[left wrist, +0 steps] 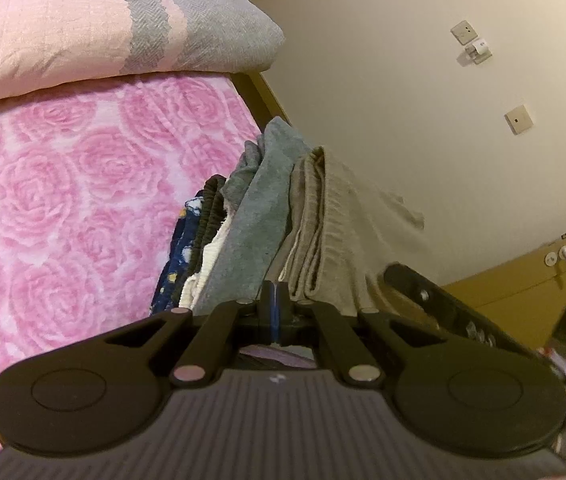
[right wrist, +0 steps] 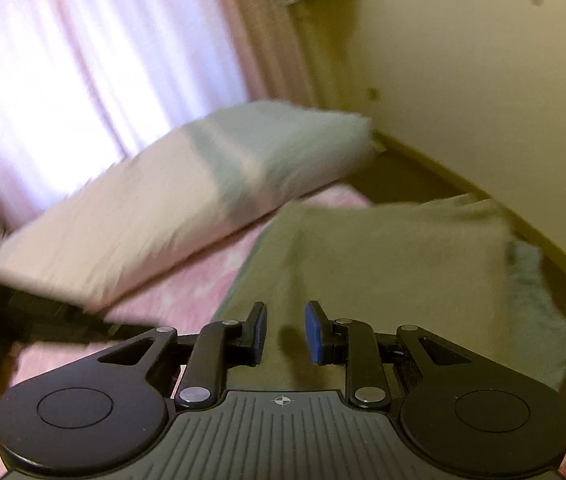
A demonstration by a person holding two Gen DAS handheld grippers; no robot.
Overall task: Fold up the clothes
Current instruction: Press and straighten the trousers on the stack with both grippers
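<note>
In the left wrist view a stack of folded clothes lies on the bed, seen from its side: a navy patterned piece (left wrist: 179,264), a grey garment (left wrist: 259,208) and a beige garment (left wrist: 335,220) on top. My left gripper (left wrist: 274,300) is shut, its tips at the stack's near edge between the grey and beige layers; no cloth shows between the pads. In the blurred right wrist view my right gripper (right wrist: 286,330) hangs open over the flat top of the beige garment (right wrist: 383,256), with nothing between its blue pads (right wrist: 315,336).
A pink rose-patterned bed cover (left wrist: 63,200) carries a pink and grey pillow (left wrist: 63,20) at the far end. A cream wall (left wrist: 403,100) with sockets runs beside the bed. A black device part (left wrist: 435,300) sits right of the stack. Pink curtains (right wrist: 83,52) hang behind.
</note>
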